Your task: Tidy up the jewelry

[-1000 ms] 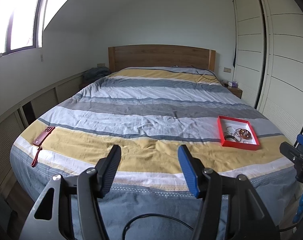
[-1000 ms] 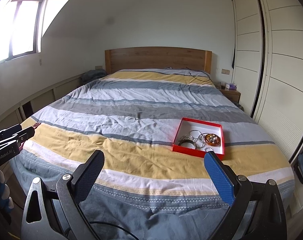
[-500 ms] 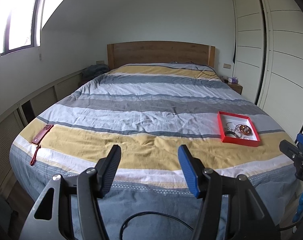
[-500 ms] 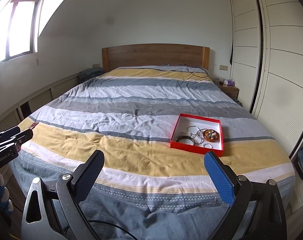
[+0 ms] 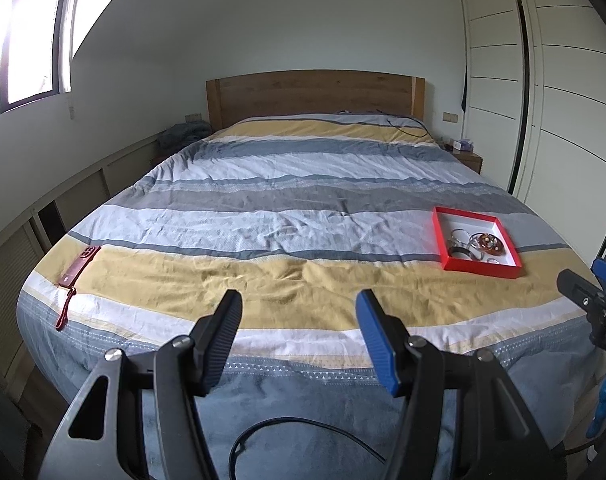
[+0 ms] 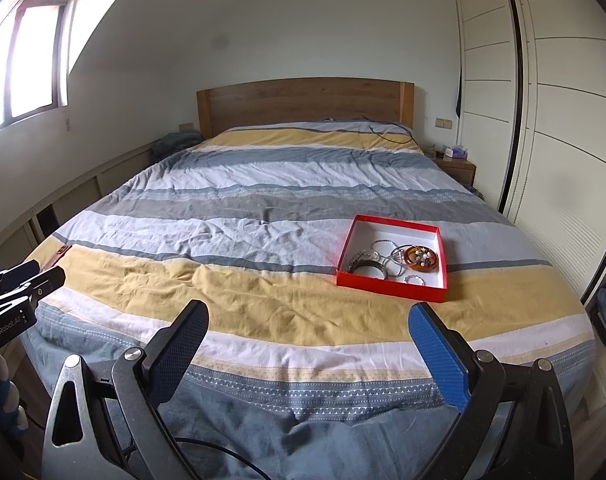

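Observation:
A red tray (image 6: 391,285) with a white inside lies on the striped bed, right of centre; it also shows in the left wrist view (image 5: 479,270). It holds several bracelets and rings (image 6: 383,258) and an amber bangle (image 6: 420,258). My left gripper (image 5: 299,332) is open and empty, above the foot of the bed, well left of the tray. My right gripper (image 6: 307,340) is wide open and empty, short of the tray and a little left of it.
A dark red phone case with a strap (image 5: 79,266) lies at the bed's left edge. The bed (image 6: 263,208) has a wooden headboard (image 6: 303,104). Wardrobe doors (image 6: 563,120) stand on the right, a nightstand (image 6: 457,166) beside the headboard.
Both views have tilted and shifted a little toward the bed, so the tray sits lower and nearer. Both grippers stay open and empty.

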Available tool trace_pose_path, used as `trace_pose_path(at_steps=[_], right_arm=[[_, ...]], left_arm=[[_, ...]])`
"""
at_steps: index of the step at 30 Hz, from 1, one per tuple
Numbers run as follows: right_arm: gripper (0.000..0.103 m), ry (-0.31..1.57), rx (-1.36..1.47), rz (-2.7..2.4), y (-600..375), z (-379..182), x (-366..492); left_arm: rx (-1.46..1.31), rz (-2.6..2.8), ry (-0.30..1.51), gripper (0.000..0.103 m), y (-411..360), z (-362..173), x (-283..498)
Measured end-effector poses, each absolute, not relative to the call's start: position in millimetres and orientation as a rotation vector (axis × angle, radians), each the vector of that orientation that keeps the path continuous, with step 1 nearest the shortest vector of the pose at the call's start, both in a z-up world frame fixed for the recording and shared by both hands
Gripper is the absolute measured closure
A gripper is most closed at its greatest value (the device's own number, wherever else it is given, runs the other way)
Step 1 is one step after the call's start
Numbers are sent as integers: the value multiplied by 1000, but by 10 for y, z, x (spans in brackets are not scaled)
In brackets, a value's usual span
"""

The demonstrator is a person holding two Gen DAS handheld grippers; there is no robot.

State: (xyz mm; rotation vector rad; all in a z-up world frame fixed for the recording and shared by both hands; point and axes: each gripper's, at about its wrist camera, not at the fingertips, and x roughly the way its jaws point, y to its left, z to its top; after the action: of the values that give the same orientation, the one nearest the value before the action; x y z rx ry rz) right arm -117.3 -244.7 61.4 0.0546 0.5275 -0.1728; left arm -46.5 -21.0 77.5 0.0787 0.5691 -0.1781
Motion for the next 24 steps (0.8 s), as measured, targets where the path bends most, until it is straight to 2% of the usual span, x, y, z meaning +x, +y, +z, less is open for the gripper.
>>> trace_pose_path(at_steps=[24], right_arm=[[4,582,67,-184,-2532,427,-1004]], left_arm=[[103,-185,644,46,-300,547,-286]])
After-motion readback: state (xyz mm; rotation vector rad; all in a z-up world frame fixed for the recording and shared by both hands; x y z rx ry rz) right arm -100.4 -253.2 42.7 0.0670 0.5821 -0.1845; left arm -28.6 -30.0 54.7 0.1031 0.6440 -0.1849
